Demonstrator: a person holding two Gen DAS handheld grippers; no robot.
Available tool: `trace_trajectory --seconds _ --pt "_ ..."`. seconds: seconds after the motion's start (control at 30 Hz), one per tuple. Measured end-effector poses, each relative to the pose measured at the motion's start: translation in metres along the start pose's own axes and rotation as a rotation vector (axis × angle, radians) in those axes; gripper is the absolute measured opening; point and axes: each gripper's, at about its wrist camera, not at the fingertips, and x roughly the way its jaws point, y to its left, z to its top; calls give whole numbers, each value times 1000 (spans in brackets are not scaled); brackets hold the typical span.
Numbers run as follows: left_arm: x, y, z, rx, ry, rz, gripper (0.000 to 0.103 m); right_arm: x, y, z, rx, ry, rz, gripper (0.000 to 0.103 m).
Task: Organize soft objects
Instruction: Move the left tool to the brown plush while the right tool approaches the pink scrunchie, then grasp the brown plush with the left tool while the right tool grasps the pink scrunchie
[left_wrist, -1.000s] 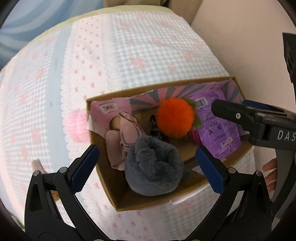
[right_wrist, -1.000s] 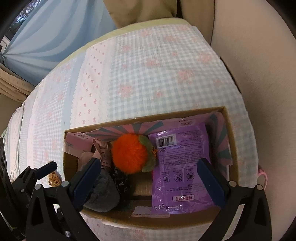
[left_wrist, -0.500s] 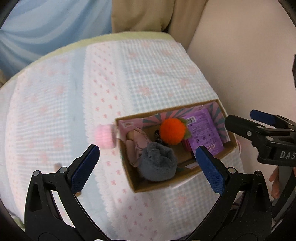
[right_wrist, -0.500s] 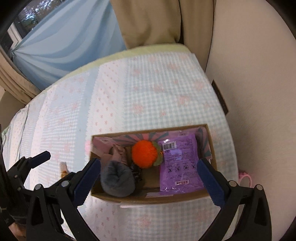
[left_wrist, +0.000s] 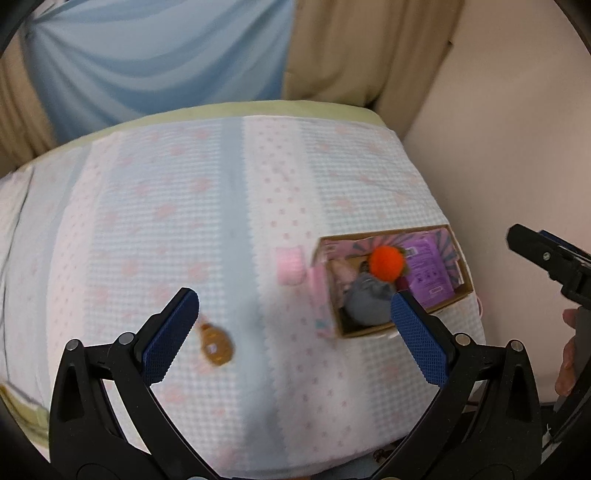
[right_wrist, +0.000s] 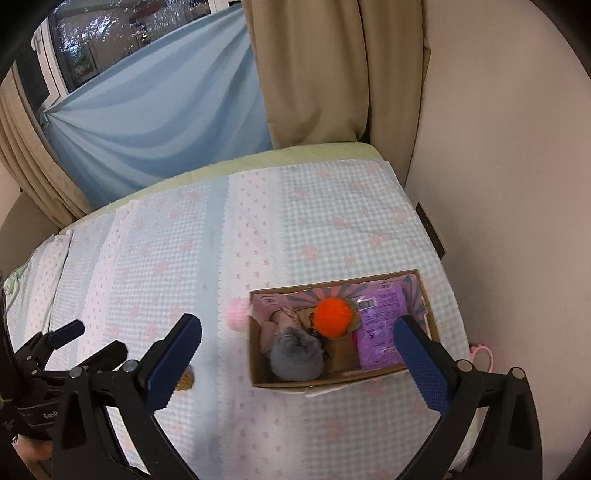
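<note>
Left wrist view: the left gripper (left_wrist: 295, 321) hangs with its jaws spread wide and empty, blue cross-hatched pads (left_wrist: 171, 332) on black plastic arms. Just beyond the left pad a small amber-brown oval object (left_wrist: 216, 345) lies on the bed, too blurred to identify. Right wrist view: the right gripper (right_wrist: 297, 354) also has its jaws released, holding nothing.

Past them sits an open cardboard box (right_wrist: 430, 317) near the bed's right edge. Inside are a fluffy grey plush (right_wrist: 295, 356), a bright orange pom-pom ball (right_wrist: 334, 317) with a green leaf, a pale pink soft item (right_wrist: 271, 326) half buried under the grey one, and a glossy purple packet (right_wrist: 380, 332) lying flat. A fuzzy pink puff (right_wrist: 236, 312) touches the box's left wall from outside. A pink ring-shaped thing (right_wrist: 482, 354) peeks over the bed edge, mostly cut off.

The bed (right_wrist: 166, 266) wears a waffle-textured coverlet of pale blue gingham and pink-dotted stripes. Behind hang light blue cloth (right_wrist: 159, 107) and beige curtains (right_wrist: 314, 74); a cream wall (right_wrist: 498, 147) stands at right.
</note>
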Motion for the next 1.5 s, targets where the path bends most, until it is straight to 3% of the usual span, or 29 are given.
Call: trace_trajectory --seconds 0.2,0.53,0.83,1.03,1.23,1.5 --pt "-27 55 -19 -55 -9 41 103 -6 40 -14 5 -11 13 103" --pt "-12 131 -65 -212 28 62 103 41 109 -41 -80 27 66 103" --pt "51 161 -103 -355 71 61 103 118 148 -52 -156 60 68 101" --pt "117 158 -124 -387 95 77 103 212 158 -61 -195 136 60 81" --pt "179 156 -137 -431 105 109 99 284 158 -73 -228 164 -25 70" --pt "227 151 -146 -454 104 167 90 325 160 -80 -252 116 -186 67"
